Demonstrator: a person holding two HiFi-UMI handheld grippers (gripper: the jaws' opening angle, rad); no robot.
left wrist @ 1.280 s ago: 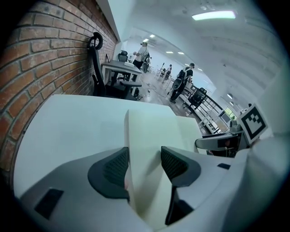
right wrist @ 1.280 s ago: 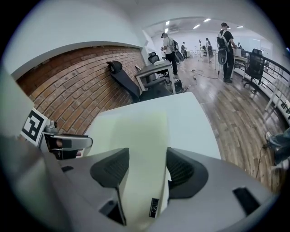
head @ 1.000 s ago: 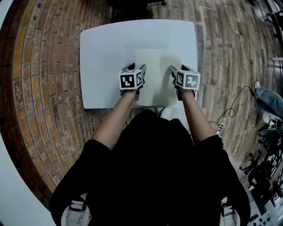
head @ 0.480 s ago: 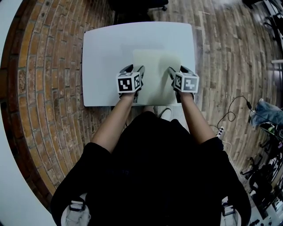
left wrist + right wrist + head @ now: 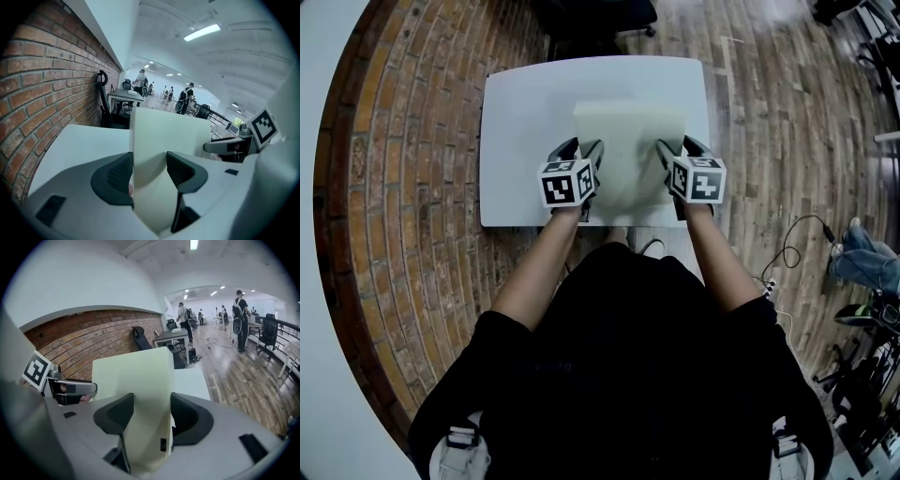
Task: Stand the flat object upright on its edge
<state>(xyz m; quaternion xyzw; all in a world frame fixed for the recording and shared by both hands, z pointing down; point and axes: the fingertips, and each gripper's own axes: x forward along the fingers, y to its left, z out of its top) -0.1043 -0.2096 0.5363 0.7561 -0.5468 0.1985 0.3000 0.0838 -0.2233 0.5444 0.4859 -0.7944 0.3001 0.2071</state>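
Holding the pale flat slab (image 5: 628, 141) with both claws, I am keeping it over the white table (image 5: 525, 122), in the middle between my two hands. The left gripper (image 5: 583, 145) is biting on the left side edge of the slab. In the left gripper view its jaws are standing wide apart, and the thick edge (image 5: 168, 131) is filling the whole gap between the dark pads. The right gripper (image 5: 679, 143) is doing the same on the right side edge. In the right gripper view the slab (image 5: 136, 376) is sitting between both pads, and these jaws have just been closing a little on it. The slab is rising at a slant in front of both cameras. Whether its far edge is touching the tabletop, I cannot tell.
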